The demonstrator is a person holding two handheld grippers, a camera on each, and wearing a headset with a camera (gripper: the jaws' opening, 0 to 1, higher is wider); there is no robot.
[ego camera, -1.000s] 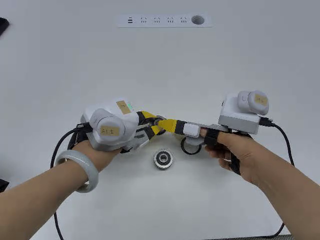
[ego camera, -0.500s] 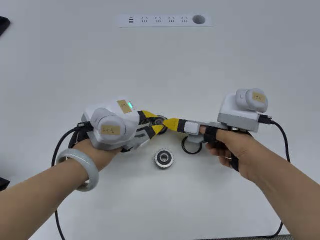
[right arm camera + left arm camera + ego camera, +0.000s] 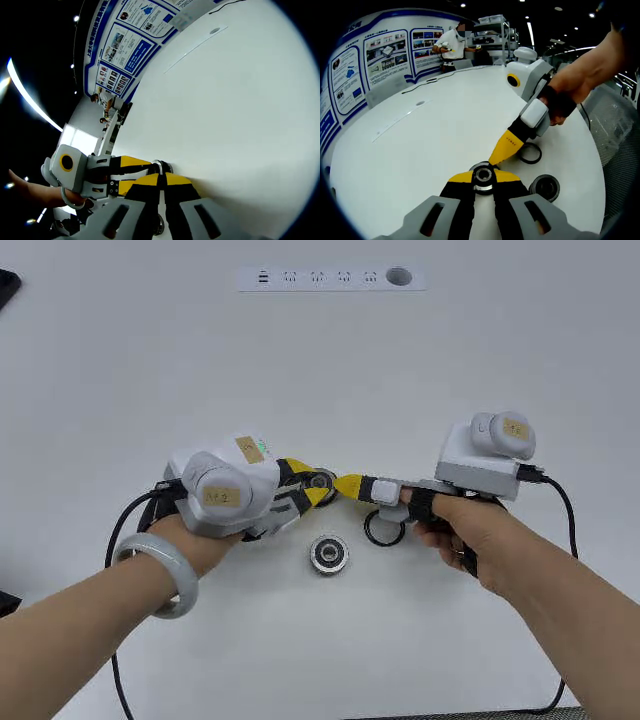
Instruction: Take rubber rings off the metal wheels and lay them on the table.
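My left gripper (image 3: 483,181) is clamped on a small round silver metal wheel (image 3: 484,175). My right gripper (image 3: 347,485) has its yellow jaws pressed together, and their tips touch the edge of that wheel. I cannot tell if they pinch any rubber. There are two wheels. The second metal wheel (image 3: 328,555), with a dark rim, lies on the white table (image 3: 300,370) near both grippers' tips. One loose black rubber ring (image 3: 384,531) lies flat just beside my right gripper.
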